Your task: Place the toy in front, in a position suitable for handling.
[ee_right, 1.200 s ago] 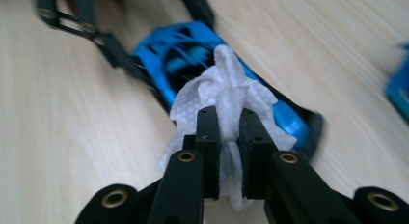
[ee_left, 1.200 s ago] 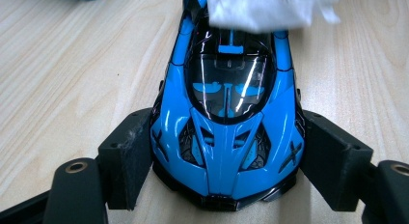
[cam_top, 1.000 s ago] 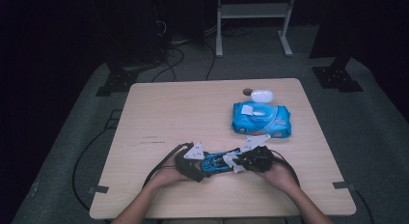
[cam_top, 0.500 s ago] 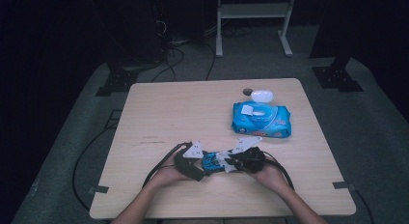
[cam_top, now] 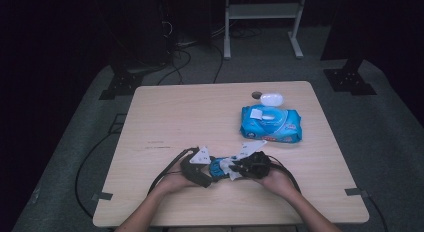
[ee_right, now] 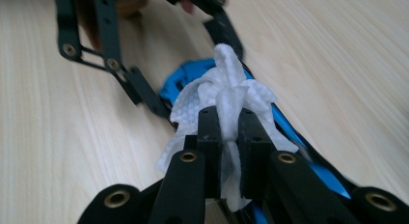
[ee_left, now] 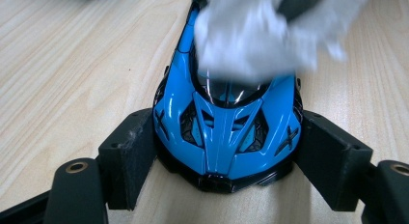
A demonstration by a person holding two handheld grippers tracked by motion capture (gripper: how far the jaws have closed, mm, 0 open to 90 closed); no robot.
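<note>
left gripper view: the blue toy car [ee_left: 226,122] sits nose-first between the jaws of the left gripper [ee_left: 226,151], both pads pressed against its flanks, so this gripper is clamped on the car and steadies it on the table [ee_left: 72,64]. a crumpled white wipe [ee_left: 260,35], blurred, lies on the windscreen and roof.

right gripper view: the right gripper [ee_right: 226,132] has its jaws pinched tight on the bunched wipe [ee_right: 226,98], which rests on the car's upper body [ee_right: 294,147]; the other gripper's black linkage shows beyond it.

high view: both grippers meet near the front edge of the table [cam_top: 175,117], the left gripper [cam_top: 199,168] and right gripper [cam_top: 250,166] facing each other with the car [cam_top: 218,167] between them. the blue wipe pack [cam_top: 271,123] lies well apart toward the far right, with a small white object [cam_top: 271,98] just beyond it.

assessment: wiping appears under way. wipe already drawn from the pack and in contact with the cabin area; the nose and flanks seen here carry no wipe and are judged outstanding. how clean any surface is cannot be told.
</note>
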